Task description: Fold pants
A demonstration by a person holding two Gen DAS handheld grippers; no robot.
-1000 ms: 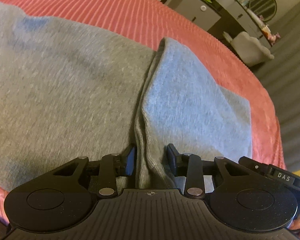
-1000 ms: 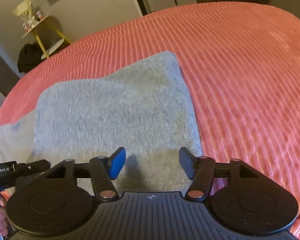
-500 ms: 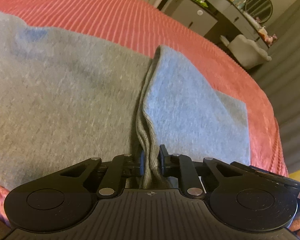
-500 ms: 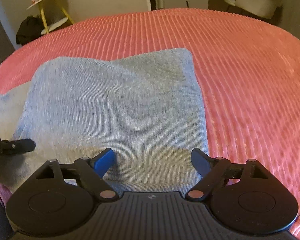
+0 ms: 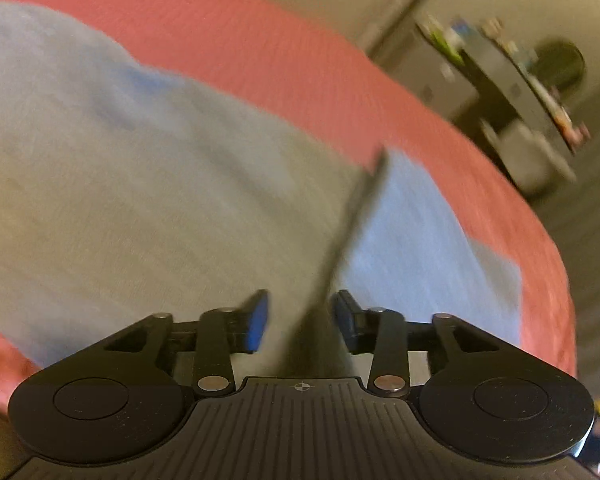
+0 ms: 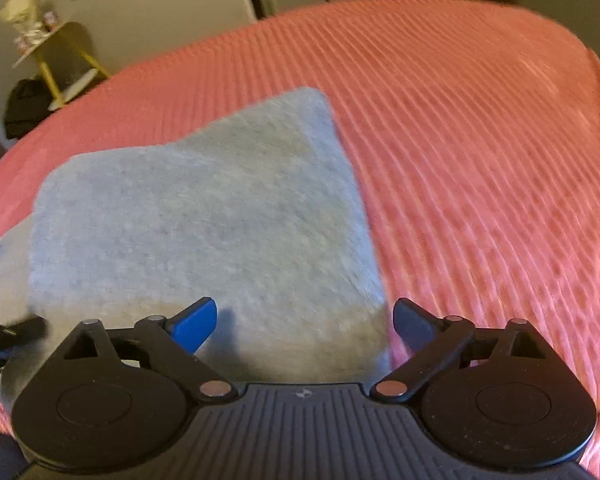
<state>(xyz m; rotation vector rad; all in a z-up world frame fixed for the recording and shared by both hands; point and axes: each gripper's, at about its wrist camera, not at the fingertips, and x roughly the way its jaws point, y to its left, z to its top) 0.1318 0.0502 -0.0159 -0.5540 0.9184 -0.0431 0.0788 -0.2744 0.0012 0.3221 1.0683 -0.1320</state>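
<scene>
Seen from the left wrist camera: grey pants (image 5: 140, 184) spread over a bed covered in a ribbed coral-red bedspread (image 5: 284, 60), reaching close to the bed's near edge. Folded part lying on the right, its dark fold edge (image 5: 352, 220) running from the far side down toward the camera and ending between the fingers of the left gripper (image 5: 300, 314). Fingers parted, one on each side of that edge, blue pad on the left one (image 5: 258, 322), black on the right; contact with the cloth not clear because of motion blur. Beyond the bed's far right corner, a dark shelf unit (image 5: 512, 80) with small blurred items, no writing legible there. Seen from the right wrist camera: folded grey pants (image 6: 204, 216) lying toward the bed's left side on the same bedspread (image 6: 480, 160), right half of the bed bare coral ribbing. Right gripper (image 6: 304, 320) with fingers spread wide, gripping nothing, blue finger (image 6: 196, 322) over the cloth, black one at the cloth's right edge. Yellow-legged side table (image 6: 56, 64) by the wall past the bed's far left corner. No readable brand or label in either view.
</scene>
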